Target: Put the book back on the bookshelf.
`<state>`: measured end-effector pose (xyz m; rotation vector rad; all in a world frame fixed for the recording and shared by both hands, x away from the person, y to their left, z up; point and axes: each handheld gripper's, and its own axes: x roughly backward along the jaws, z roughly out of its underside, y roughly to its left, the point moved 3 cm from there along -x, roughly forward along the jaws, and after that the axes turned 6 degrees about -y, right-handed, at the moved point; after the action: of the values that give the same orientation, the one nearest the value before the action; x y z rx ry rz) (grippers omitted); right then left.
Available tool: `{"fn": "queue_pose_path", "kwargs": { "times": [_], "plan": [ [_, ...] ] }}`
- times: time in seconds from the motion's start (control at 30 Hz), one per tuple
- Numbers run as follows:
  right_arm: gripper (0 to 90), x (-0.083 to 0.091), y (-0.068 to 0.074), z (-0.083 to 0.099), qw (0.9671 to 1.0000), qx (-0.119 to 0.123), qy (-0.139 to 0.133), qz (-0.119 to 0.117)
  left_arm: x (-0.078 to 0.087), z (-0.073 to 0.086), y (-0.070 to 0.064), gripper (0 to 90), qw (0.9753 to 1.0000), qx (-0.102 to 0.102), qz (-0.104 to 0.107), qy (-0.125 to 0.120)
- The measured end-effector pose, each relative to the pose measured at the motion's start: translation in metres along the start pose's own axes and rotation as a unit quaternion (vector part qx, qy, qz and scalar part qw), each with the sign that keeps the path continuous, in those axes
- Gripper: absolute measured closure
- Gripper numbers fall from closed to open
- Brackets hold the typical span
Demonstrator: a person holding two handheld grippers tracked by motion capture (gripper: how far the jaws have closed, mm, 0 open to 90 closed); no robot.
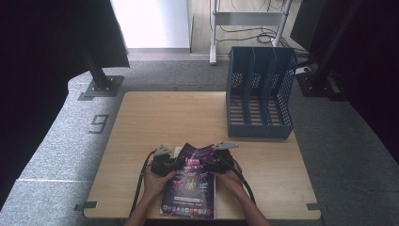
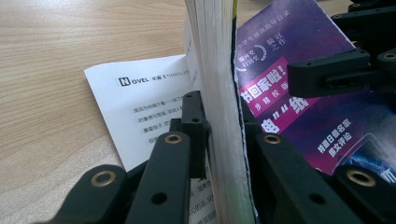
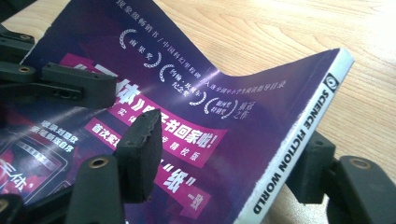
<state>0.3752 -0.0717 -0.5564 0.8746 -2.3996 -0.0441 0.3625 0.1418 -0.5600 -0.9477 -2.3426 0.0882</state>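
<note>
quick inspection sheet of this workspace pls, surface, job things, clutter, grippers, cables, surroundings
surface: wooden table, mostly bare.
job's things: purple magazine at the near edge, far end lifted and cover bent; a loose white printed page lies beneath it.
clutter: blue file rack at the far right, compartments look empty.
grippers: left hand-held gripper shut on the magazine's page edge; right hand-held gripper shut on its spine side.
cables: black cable trails from the left one; floor cables beyond the table.
surroundings: grey carpet, floor mark 9, black curtains.
</note>
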Motion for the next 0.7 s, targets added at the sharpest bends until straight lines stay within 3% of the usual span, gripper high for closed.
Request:
{"fn": "queue_pose_path", "kwargs": {
  "times": [0.27, 0.33, 0.37, 0.7],
  "plan": [
    [45.9, 0.0025, -0.0049, -0.0001, 0.9998, -0.016, 0.007, -0.010, 0.0006, -0.0004, -0.0008, 80.5, 1.0000, -0.002, 0.003, -0.003],
    [54.8, 0.0037, -0.0071, -0.0004, 0.9997, -0.019, 0.008, -0.011, 0.0008, -0.0006, -0.0007, 80.6, 1.0000, -0.001, 0.003, -0.004],
    [58.0, 0.0049, -0.0082, -0.0004, 0.9999, -0.008, 0.007, 0.000, 0.0009, -0.0006, -0.0007, 80.5, 1.0000, -0.001, 0.004, -0.004],
    [63.6, 0.0095, -0.0096, -0.0012, 0.9999, -0.004, 0.009, -0.013, 0.0024, -0.0015, -0.0019, 80.8, 0.9999, -0.003, 0.008, -0.008]
  ]
}}
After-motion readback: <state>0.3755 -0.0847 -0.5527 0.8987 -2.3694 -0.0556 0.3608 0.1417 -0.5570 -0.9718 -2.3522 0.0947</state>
